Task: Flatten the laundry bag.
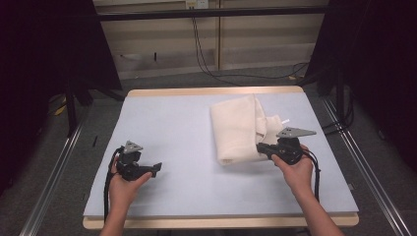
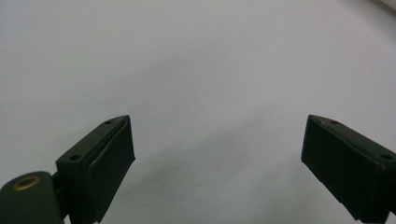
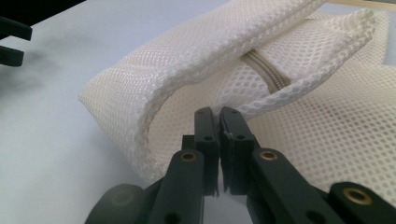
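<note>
Right gripper [image 3: 219,114] is pinching the mesh bag [image 1: 236,130] edge near the counter's right side; lift slowly so it doesn't slip. Left gripper [image 2: 217,158] hangs wide open.

A wooden-edged worktop [image 1: 147,206] with a pale grey-blue mat bears one folded cream mesh laundry bag [image 1: 236,130], right of centre.

Mesh bag [image 3: 289,84] cut off at top and right edges in right gripper view; contents hidden inside fold.
</note>
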`<state>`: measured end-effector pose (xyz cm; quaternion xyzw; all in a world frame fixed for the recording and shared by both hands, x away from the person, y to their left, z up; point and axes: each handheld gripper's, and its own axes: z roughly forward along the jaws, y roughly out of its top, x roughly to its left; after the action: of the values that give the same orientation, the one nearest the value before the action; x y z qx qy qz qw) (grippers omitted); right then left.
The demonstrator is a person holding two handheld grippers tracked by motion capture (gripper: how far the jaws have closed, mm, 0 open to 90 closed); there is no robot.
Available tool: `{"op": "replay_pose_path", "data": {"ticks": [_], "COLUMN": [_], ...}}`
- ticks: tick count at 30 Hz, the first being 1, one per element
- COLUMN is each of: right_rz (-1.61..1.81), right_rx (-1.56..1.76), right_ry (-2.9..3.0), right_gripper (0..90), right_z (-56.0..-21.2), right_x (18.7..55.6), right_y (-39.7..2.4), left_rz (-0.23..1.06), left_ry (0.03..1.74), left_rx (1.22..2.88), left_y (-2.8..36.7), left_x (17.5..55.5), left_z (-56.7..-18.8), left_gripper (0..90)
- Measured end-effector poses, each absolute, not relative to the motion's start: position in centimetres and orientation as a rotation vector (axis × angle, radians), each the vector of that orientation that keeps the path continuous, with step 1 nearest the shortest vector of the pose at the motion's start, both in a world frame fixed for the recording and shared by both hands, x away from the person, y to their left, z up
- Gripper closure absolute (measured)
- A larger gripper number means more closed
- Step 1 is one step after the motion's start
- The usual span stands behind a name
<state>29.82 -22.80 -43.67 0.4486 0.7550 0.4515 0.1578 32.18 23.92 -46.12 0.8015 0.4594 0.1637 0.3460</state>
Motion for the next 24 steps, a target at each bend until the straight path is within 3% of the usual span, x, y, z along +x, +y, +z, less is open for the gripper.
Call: {"op": "replay_pose_path", "data": {"ticks": [24], "right_rz": [1.32], "right_rx": [1.224], "right_ry": [2.24], "right_gripper": [85.1], "right_z": [-44.0], "right_x": [31.3], "right_y": [-18.5], "left_rz": [0.383], "left_ry": [1.158], "left_rx": [2.079], "left_y": [23.6], "left_x": [32.2], "left_z": [-46.0], "left_gripper": [9.0]}}
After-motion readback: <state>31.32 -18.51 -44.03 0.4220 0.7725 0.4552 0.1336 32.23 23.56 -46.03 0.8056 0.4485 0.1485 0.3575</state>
